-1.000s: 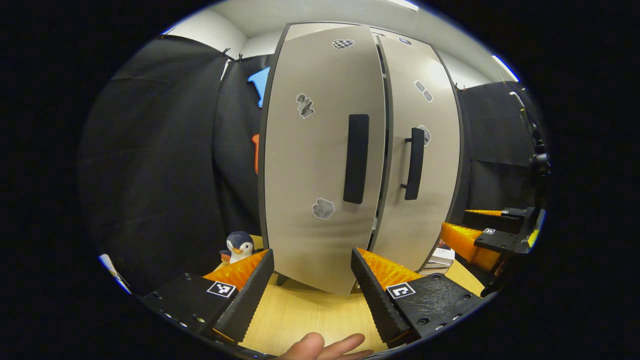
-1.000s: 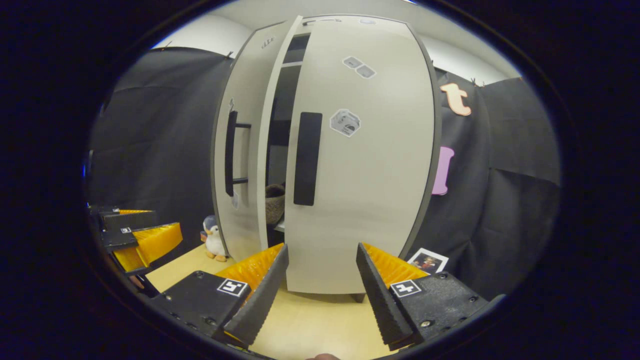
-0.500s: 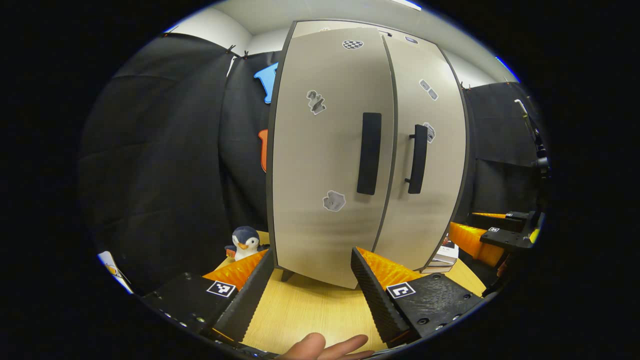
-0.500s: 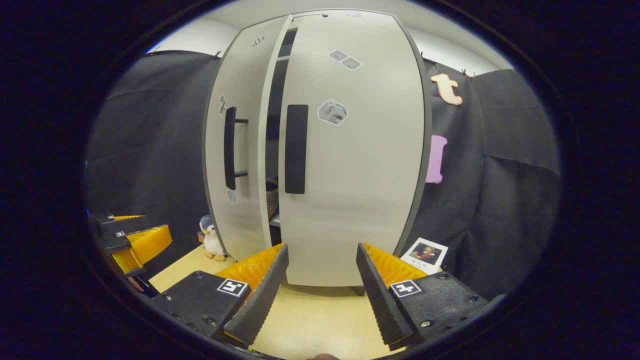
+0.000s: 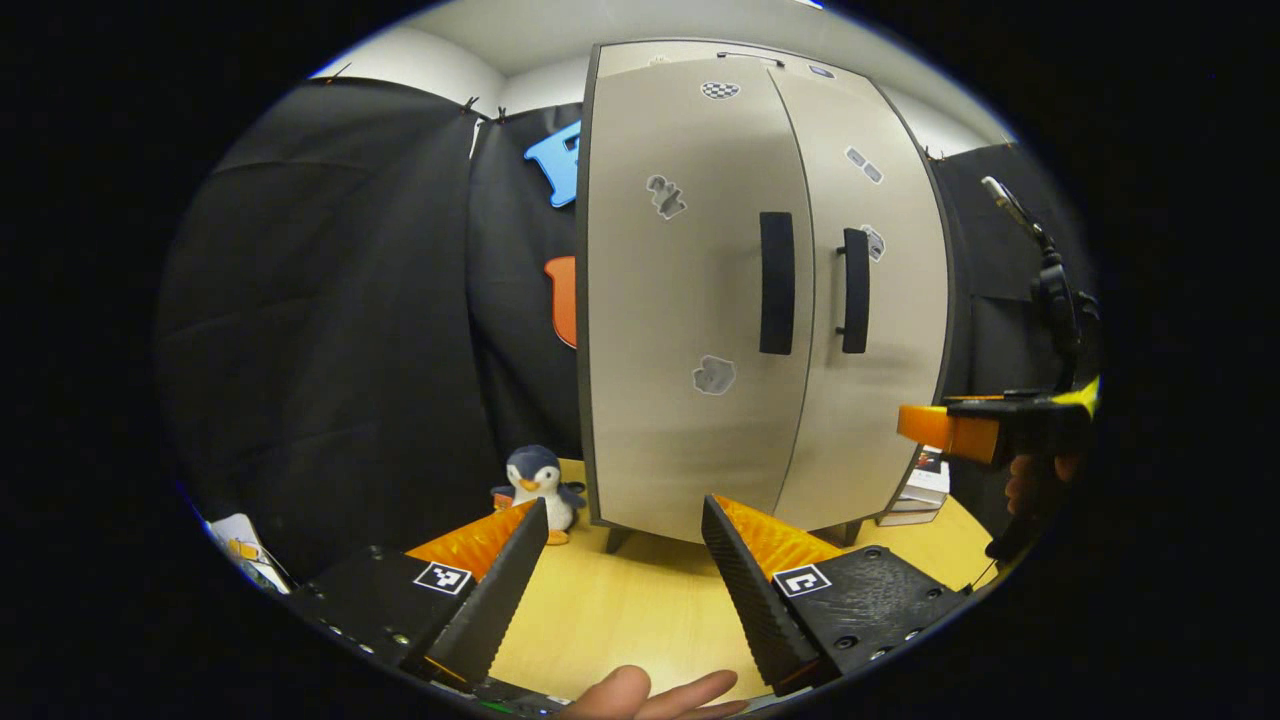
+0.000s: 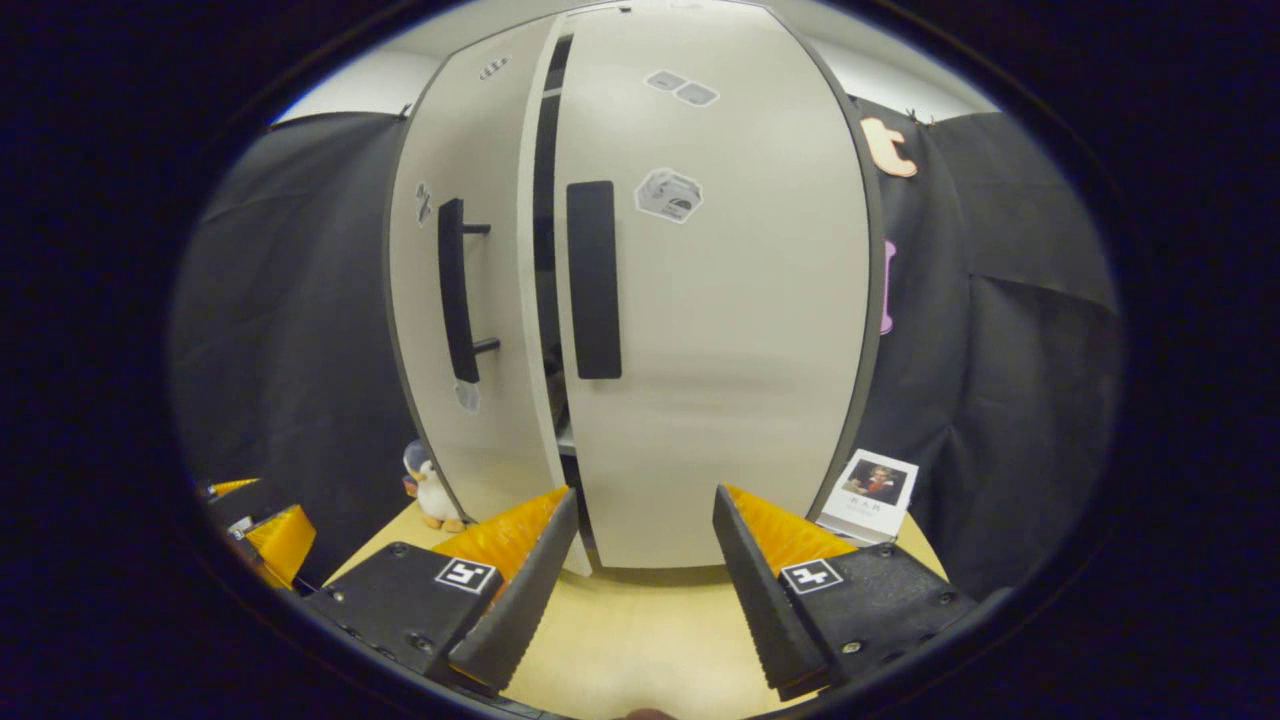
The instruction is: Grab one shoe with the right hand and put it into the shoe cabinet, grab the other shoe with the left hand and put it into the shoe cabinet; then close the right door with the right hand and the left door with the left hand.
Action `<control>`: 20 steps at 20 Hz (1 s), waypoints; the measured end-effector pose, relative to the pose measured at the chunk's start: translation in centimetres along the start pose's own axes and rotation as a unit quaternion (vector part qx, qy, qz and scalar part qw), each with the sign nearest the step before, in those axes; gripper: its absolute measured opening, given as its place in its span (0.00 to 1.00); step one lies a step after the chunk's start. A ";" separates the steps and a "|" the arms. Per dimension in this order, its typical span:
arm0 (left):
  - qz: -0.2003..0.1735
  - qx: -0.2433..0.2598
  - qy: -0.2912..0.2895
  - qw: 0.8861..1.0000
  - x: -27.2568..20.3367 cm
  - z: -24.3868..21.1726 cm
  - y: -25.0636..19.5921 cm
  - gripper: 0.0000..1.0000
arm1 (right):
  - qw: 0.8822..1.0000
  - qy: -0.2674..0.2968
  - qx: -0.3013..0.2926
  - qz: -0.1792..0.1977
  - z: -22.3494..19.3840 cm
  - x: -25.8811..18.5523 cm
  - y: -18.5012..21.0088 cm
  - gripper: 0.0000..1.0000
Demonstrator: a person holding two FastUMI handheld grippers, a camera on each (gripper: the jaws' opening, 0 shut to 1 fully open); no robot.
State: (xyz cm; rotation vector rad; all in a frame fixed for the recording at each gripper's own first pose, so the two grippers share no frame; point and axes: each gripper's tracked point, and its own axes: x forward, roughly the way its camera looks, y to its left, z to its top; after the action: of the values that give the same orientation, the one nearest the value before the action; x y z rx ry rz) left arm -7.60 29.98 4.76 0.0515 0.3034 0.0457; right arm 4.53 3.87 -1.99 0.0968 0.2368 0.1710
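The left gripper point(image 5: 625, 560) stands with its fingers spread apart and nothing between them, over bare wooden tabletop point(image 5: 620, 610). A person's fingertips point(image 5: 650, 692) show at 6 o'clock in the left gripper view. Straight ahead at 12 o'clock is the shoe cabinet point(image 5: 760, 290). From this side its left door point(image 5: 690, 300) and right door point(image 5: 870, 300) look flush, their inner edges meeting in a thin seam with the two dark handles point(image 5: 776, 282) just beside it. A toy penguin point(image 5: 537, 487) stands at 10 o'clock near the cabinet's left bottom corner, with open tabletop in front of it. At 3 o'clock the other gripper point(image 5: 960, 432) hangs in front of the right door's outer edge, and a stack of books point(image 5: 915, 490) lies below it by the cabinet's foot.

The right gripper point(image 6: 640, 560) is likewise spread wide and empty, its fingertips close to the bottom edge of the right door point(image 6: 720, 300). In the right gripper view a narrow dark gap point(image 6: 545, 250) runs from top to bottom between the door edges, so this door is not fully home. The shoes are hidden; something dark low in the gap is too small to tell. A photo card point(image 6: 868, 482) leans at 4 o'clock, near the cabinet's right corner. Free tabletop lies between the fingers.
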 end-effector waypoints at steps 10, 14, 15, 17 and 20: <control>-0.008 0.047 -0.064 0.997 0.3 1.6 2.3 0.95 | 0.998 -0.058 -0.022 0.000 0.1 -2.3 4.2 0.89; -0.036 0.050 -0.078 0.995 0.2 2.5 0.1 0.95 | 0.997 -0.054 -0.048 -0.028 -1.3 -4.1 2.7 0.89; -0.037 0.050 -0.084 0.994 0.2 2.9 -0.2 0.96 | 0.997 -0.053 -0.048 -0.033 -1.5 -4.4 2.3 0.89; -0.041 0.048 -0.095 0.993 0.1 3.3 -0.9 0.94 | 0.997 -0.048 -0.046 -0.046 -2.0 -4.9 1.2 0.89; -0.062 0.050 -0.096 0.992 0.1 3.3 -2.0 0.94 | 0.996 -0.048 -0.032 -0.069 -2.2 -5.5 -0.5 0.89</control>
State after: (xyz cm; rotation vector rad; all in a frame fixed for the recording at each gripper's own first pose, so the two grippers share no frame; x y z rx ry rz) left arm -6.46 27.86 7.80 0.1348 0.1167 -0.0980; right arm -1.20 2.59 -2.92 0.0250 0.1420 0.0358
